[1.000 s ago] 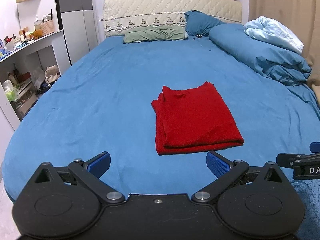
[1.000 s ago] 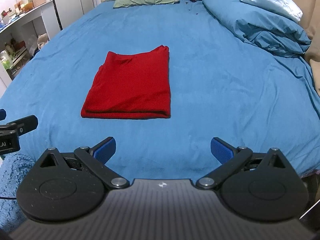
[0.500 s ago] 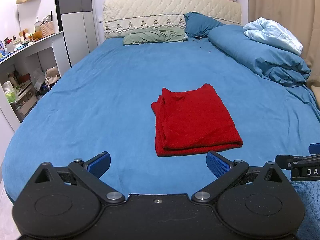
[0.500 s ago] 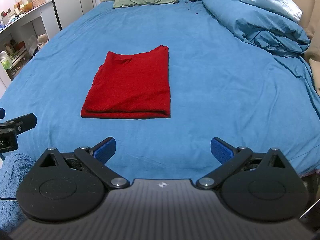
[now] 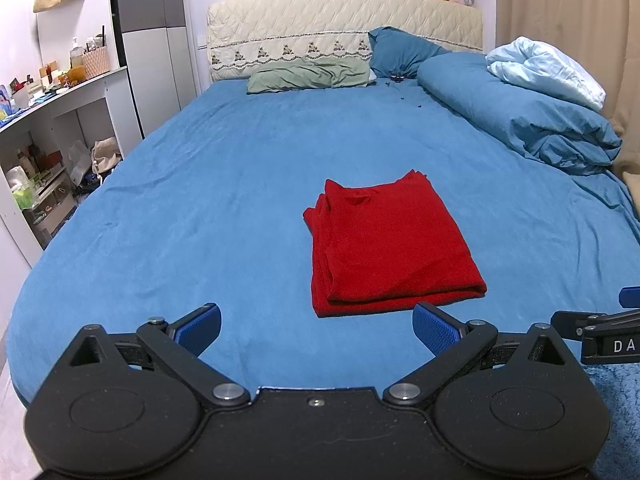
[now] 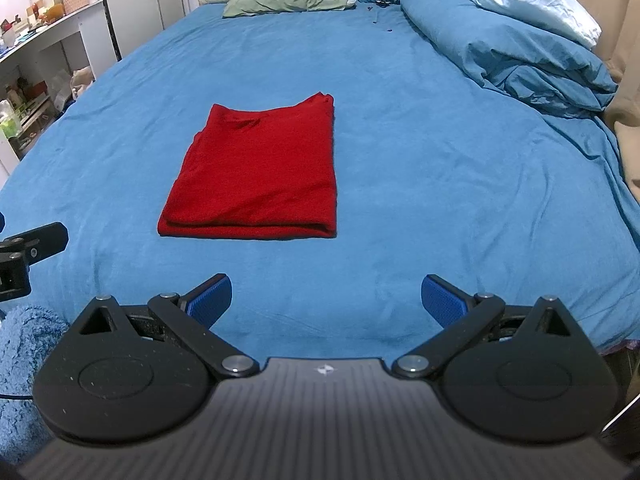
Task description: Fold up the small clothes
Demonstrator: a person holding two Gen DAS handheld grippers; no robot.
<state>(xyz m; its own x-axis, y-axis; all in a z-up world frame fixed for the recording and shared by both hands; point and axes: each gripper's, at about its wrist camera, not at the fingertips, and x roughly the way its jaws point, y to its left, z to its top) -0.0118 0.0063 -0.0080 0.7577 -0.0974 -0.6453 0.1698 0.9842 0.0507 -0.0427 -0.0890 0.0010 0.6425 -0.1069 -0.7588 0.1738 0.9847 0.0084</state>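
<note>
A red garment (image 5: 390, 246) lies folded into a flat rectangle on the blue bed sheet (image 5: 200, 200); it also shows in the right wrist view (image 6: 260, 176). My left gripper (image 5: 317, 326) is open and empty, held near the bed's front edge, just short of the garment's near edge. My right gripper (image 6: 326, 300) is open and empty, near the front edge, short of the garment and a little to its right. Neither touches the cloth.
A rolled blue duvet (image 5: 520, 120) with a pale blue blanket (image 5: 548, 68) lies along the right side. Pillows (image 5: 308, 76) sit at the headboard. White shelves (image 5: 52, 152) stand left of the bed. A blue fluffy cloth (image 6: 20, 356) is at the lower left.
Both grippers have drawn back and risen very slightly from the garment. The garment has not moved and both grippers stay open.
</note>
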